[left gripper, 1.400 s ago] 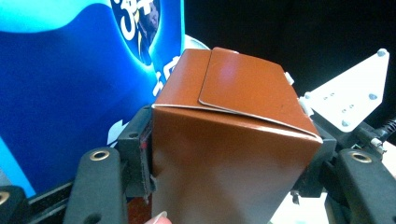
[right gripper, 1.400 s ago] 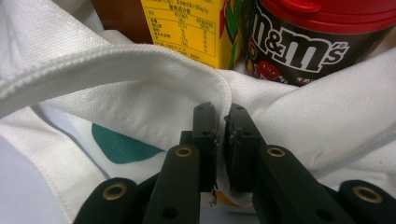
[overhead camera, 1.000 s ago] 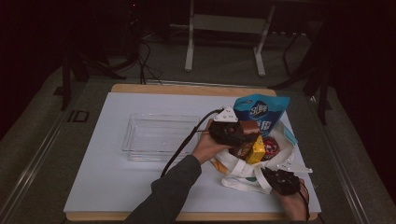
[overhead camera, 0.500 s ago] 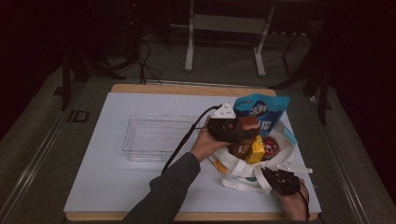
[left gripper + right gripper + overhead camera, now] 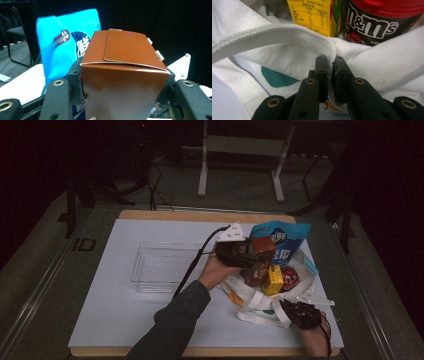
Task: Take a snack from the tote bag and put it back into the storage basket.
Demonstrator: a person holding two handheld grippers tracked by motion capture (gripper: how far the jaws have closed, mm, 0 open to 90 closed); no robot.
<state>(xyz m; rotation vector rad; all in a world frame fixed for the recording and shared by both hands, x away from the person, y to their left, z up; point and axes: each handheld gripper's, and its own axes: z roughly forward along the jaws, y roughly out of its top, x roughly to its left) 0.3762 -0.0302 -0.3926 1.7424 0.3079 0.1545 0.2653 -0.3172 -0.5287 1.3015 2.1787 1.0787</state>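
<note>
Brown cardboard sits between the jaws of the left gripper [image 5: 248, 254]: a small brown carton [image 5: 123, 75], gripped by its sides with the jaws partly closed on it, is held up in the air just above the open mouth of the white cloth bag [image 5: 260, 302] at the right of the table [image 5: 120, 320]. The right gripper [image 5: 330, 72] has its jaws pinched nearly together on the bag's hemmed rim, which seems to keep the mouth open. Inside the bag I can see a yellow juice box [image 5: 312, 15] and, just beside it, a dark candy tub with a red lid [image 5: 382, 17]; a blue snack packet [image 5: 282, 242] stands behind the carton, at the far edge of the bag, though whether it rests inside the bag or against it is hard to tell. A clear plastic tray [image 5: 165, 267] lies near the middle of the table, left of the bag, and looks to have nothing in it. Judging by this, the work is emptying the bag into the tray, and it is at an early stage: the carton is out of the bag but not set down, and the juice box, the tub and probably the packet remain to be taken out. Carrying the carton left to the tray would be the likely next step.
</note>
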